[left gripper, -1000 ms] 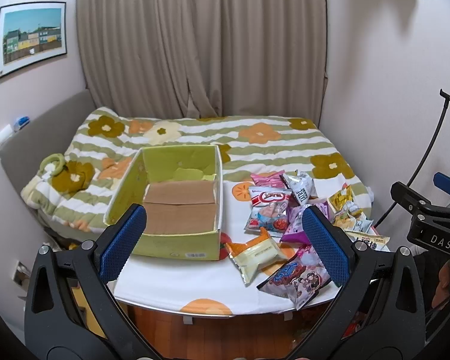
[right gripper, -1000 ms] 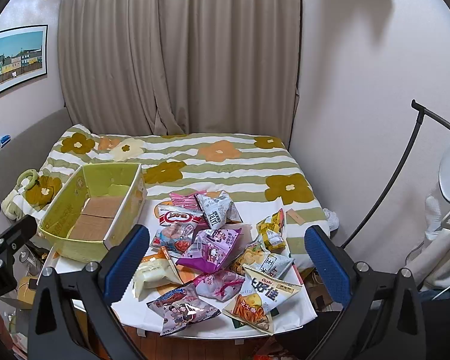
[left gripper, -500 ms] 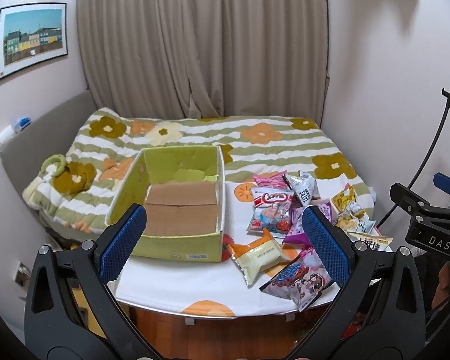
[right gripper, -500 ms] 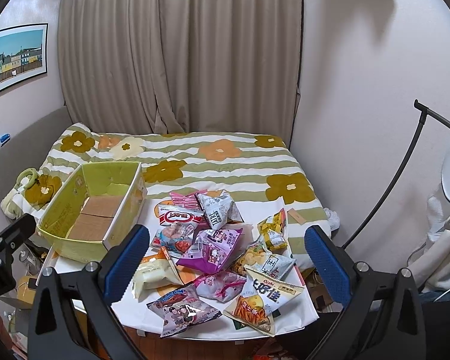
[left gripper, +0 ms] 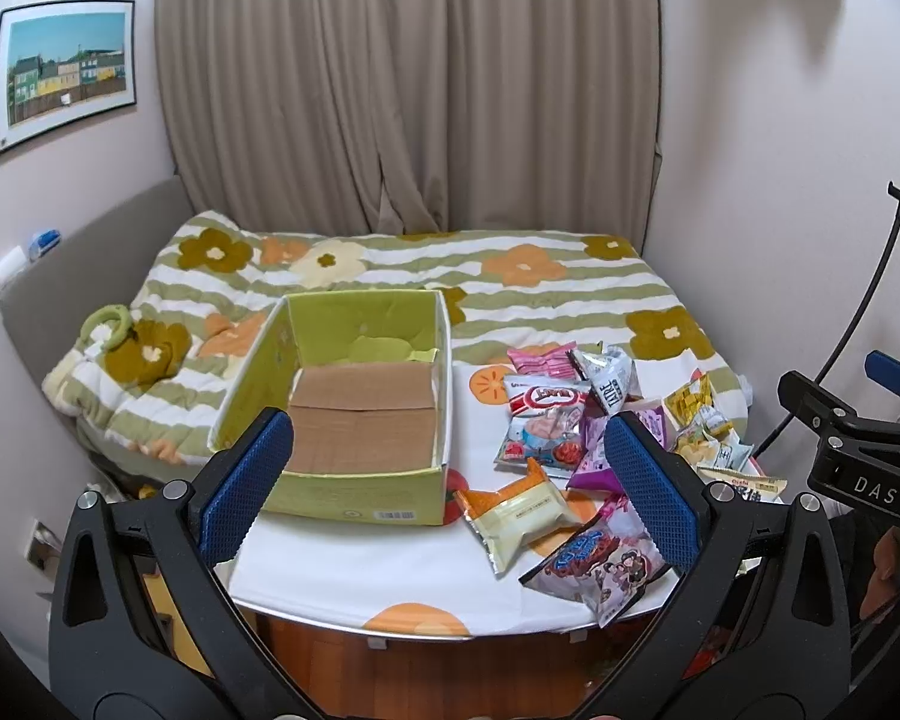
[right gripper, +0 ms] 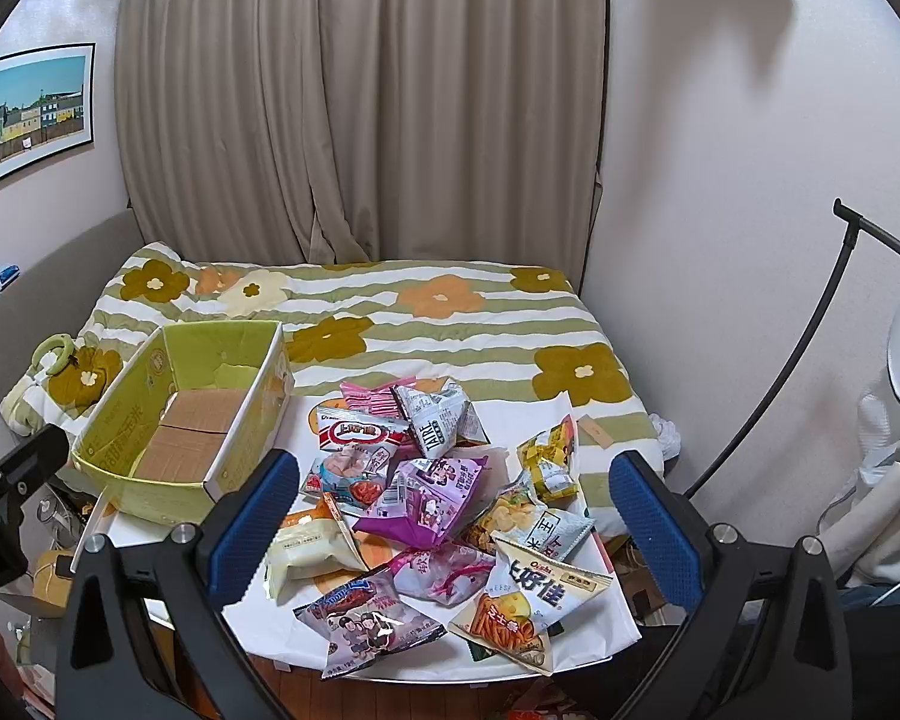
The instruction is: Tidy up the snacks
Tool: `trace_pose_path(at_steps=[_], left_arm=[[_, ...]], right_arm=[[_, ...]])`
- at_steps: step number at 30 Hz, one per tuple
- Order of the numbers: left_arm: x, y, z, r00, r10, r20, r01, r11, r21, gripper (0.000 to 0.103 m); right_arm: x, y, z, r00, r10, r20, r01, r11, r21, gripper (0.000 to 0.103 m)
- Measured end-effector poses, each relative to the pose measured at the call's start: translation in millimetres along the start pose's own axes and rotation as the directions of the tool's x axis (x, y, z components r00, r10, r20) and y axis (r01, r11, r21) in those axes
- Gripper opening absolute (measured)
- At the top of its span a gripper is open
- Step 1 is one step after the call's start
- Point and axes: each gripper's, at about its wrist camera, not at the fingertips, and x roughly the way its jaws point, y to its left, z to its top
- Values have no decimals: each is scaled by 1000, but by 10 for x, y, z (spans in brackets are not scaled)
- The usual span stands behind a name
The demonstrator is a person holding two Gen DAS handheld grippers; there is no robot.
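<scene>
Legible: "DAS" on right tool (left gripper: 870, 480); "TATRE" on grey-white packet (right gripper: 437, 420); "Oishi" and "上好佳" on white chip bag (right gripper: 534, 600). Other print unreadable.

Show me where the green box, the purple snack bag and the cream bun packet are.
green box (left gripper: 354, 501), left wrist view, on its near outer wall.
purple snack bag (right gripper: 432, 495), right wrist view, on its printed front.
cream bun packet (left gripper: 525, 510), left wrist view, on its pale middle.
</scene>
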Motion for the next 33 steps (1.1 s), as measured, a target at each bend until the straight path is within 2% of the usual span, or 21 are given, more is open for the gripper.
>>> trace_pose_path(at_steps=[33], left_arm=[[96, -12, 54, 1000, -7, -7, 7, 1000, -4, 103]], right_arm=[[20, 48, -39, 1000, 2, 0, -2, 1000, -6, 103]])
